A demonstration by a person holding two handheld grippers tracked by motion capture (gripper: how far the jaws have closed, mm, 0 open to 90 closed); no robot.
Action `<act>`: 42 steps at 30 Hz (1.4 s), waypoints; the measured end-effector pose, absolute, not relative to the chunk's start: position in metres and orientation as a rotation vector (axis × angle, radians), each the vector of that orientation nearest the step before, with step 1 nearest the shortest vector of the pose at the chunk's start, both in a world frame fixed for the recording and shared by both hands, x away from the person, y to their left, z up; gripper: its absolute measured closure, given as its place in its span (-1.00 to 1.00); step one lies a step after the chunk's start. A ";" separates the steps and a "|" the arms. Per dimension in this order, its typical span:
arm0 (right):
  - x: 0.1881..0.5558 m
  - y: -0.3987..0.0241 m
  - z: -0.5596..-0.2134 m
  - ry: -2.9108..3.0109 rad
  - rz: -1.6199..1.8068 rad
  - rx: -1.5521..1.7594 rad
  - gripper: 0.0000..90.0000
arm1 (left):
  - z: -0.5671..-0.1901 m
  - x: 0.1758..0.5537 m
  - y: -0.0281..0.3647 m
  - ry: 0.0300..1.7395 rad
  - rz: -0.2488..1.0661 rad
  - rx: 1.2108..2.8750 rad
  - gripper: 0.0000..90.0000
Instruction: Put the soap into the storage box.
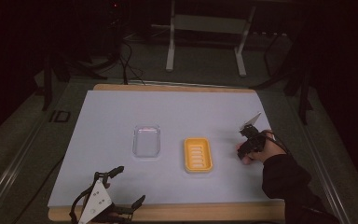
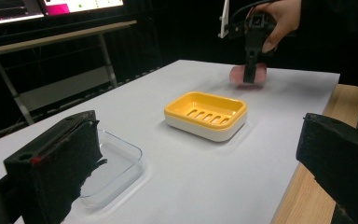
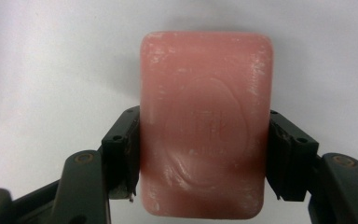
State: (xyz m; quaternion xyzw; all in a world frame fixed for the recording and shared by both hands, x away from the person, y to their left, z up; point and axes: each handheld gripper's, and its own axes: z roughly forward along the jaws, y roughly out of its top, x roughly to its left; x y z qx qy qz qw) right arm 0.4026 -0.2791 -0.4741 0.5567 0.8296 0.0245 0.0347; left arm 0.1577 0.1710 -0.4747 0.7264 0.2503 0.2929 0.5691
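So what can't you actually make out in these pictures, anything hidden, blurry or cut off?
- High view: the pink soap bar is hidden under the hand and the right gripper.
- Left gripper view: the soap is blurred and partly covered by the right gripper.
- Right gripper view: the embossed mark on the soap is too faint to read.
- High view: the left gripper is cut off by the bottom edge.

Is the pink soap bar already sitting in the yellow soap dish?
No, the yellow soap dish holds nothing, and the pink soap bar sits between the right gripper jaws.
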 end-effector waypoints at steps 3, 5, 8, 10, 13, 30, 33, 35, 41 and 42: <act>0.400 -0.281 -0.464 2.524 0.080 1.720 -0.16 | -0.475 0.158 0.171 0.592 0.689 1.704 -0.99; 0.398 -0.282 -0.459 2.507 0.087 1.732 -0.16 | -0.474 0.157 0.171 0.594 0.691 1.705 -0.99; 0.395 -0.280 -0.452 2.497 0.100 1.739 -0.16 | -0.474 0.157 0.171 0.596 0.687 1.700 -0.99; 0.393 -0.277 -0.449 2.487 0.094 1.715 -0.16 | -0.474 0.158 0.172 0.603 0.688 1.698 -0.99; 0.390 -0.271 -0.444 2.479 0.085 1.686 -0.16 | -0.474 0.158 0.172 0.603 0.689 1.697 -0.99; 0.384 -0.217 -0.409 2.466 0.244 1.670 -0.16 | -0.473 0.162 0.165 0.577 0.671 1.699 -0.99; 0.382 -0.204 -0.407 2.472 0.281 1.650 -0.16 | -0.473 0.163 0.165 0.570 0.666 1.697 -0.99; 0.380 -0.196 -0.405 2.471 0.308 1.645 -0.16 | -0.473 0.163 0.164 0.567 0.664 1.697 -0.99; 0.377 -0.175 -0.400 2.476 0.394 1.638 -0.16 | -0.473 0.163 0.164 0.565 0.661 1.695 -0.99; 0.376 -0.171 -0.400 2.477 0.402 1.638 -0.16 | -0.473 0.163 0.164 0.565 0.661 1.695 -0.99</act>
